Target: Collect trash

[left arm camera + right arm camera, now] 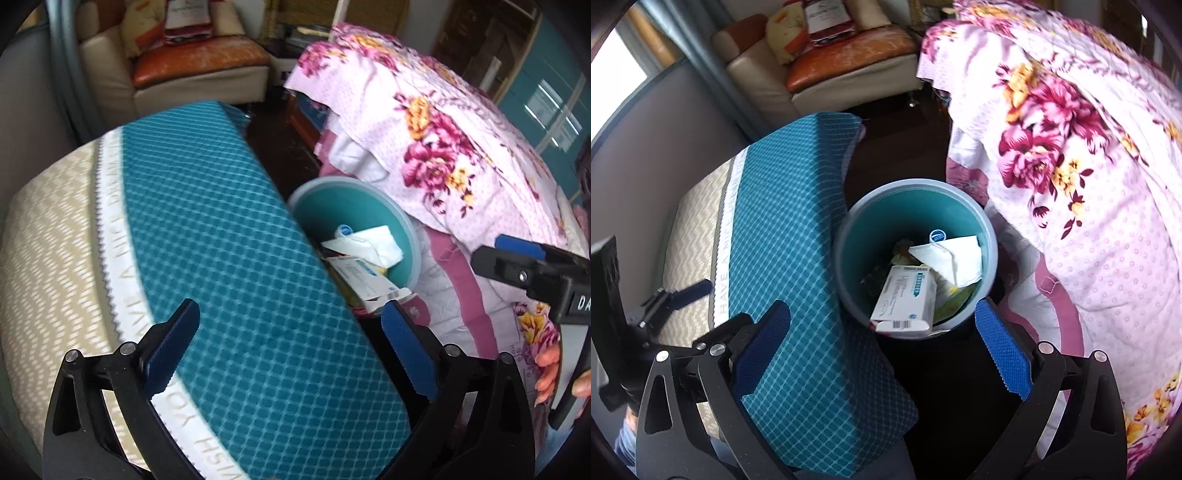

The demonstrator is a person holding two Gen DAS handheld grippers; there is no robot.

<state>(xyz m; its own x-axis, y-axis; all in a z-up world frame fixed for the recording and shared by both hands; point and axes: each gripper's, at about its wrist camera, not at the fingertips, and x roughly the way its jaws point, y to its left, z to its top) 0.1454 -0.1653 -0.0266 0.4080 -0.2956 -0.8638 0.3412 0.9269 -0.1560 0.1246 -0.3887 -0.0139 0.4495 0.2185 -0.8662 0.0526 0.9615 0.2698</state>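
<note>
Gripper (291, 347) view: bin (413, 236) half hidden.

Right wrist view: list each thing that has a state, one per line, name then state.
Bin: upright, no lid, partly filled with trash.
Box: in the bin, tilted, its end leaning over the near rim.
Tissue: crumpled, lying on top of the trash.
Right tongs: open, holding nothing, above the bin.
Left tongs: open, holding nothing.
Quilt: rumpled, hanging beside the bin.

Bin (846, 236) stands on floor between mattress (798, 229) at left and bed quilt (1089, 192) at right. Carton (905, 302) and tissue (956, 258) lie inside it. Sofa (820, 66) sits behind.
</note>
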